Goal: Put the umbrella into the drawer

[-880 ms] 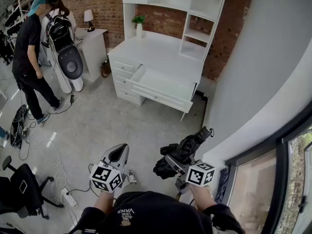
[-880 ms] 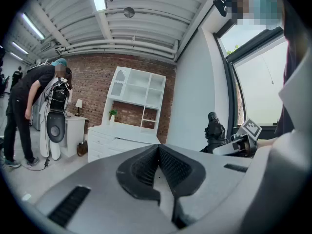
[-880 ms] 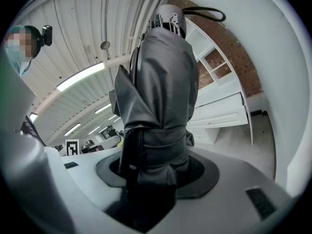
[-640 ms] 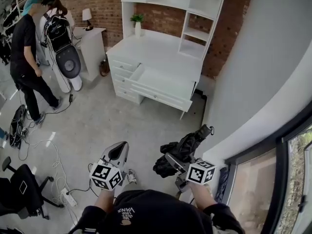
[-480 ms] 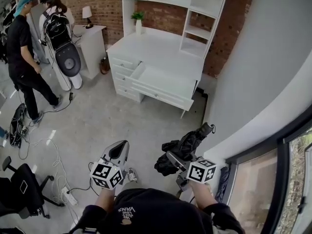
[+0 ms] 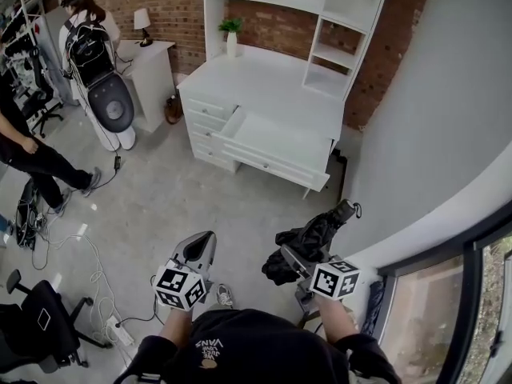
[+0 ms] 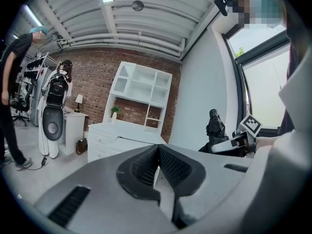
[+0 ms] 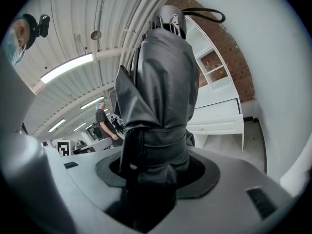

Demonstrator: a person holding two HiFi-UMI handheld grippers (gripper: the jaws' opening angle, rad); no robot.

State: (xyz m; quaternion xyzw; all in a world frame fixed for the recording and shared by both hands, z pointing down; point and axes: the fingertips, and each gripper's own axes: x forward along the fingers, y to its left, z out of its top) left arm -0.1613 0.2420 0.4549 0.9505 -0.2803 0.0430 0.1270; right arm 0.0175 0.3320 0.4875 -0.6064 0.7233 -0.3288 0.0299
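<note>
1. The concrete floor (image 6: 168, 206) gives an open stretch between the grippers and the white desk. The clutter lies to the left of that stretch.
2. A grey wall (image 6: 448, 94) closes the right side. It runs from the desk's right end back to a dark-framed window (image 6: 444, 326) beside the right gripper.
3. The white desk (image 6: 264, 78) carries a shelf unit and stands against a brick wall. A small potted plant (image 6: 232, 32) sits on its top.
4. The drawer (image 6: 276, 141) is pulled out of the desk front, well apart from the umbrella.
5. Left of the desk stand a white side cabinet (image 6: 154, 74) with a lamp (image 6: 145, 24) and a white pod-shaped machine (image 6: 108, 102). One person (image 6: 80, 6) is behind the machine, and another person (image 6: 28, 154) is at the left edge.
6. A black office chair (image 6: 40, 326) stands low on the left.
7. Loose cables (image 6: 68, 242) trail over the floor beside the chair.
8. The folded black umbrella (image 6: 310, 238) is off the floor, its handle end pointing toward the wall.
9. The right gripper (image 6: 294, 264) is clamped around the umbrella's strapped canopy.
10. The left gripper (image 6: 198, 248) has its jaws together on nothing. It is beside the right gripper and apart from the umbrella.
</note>
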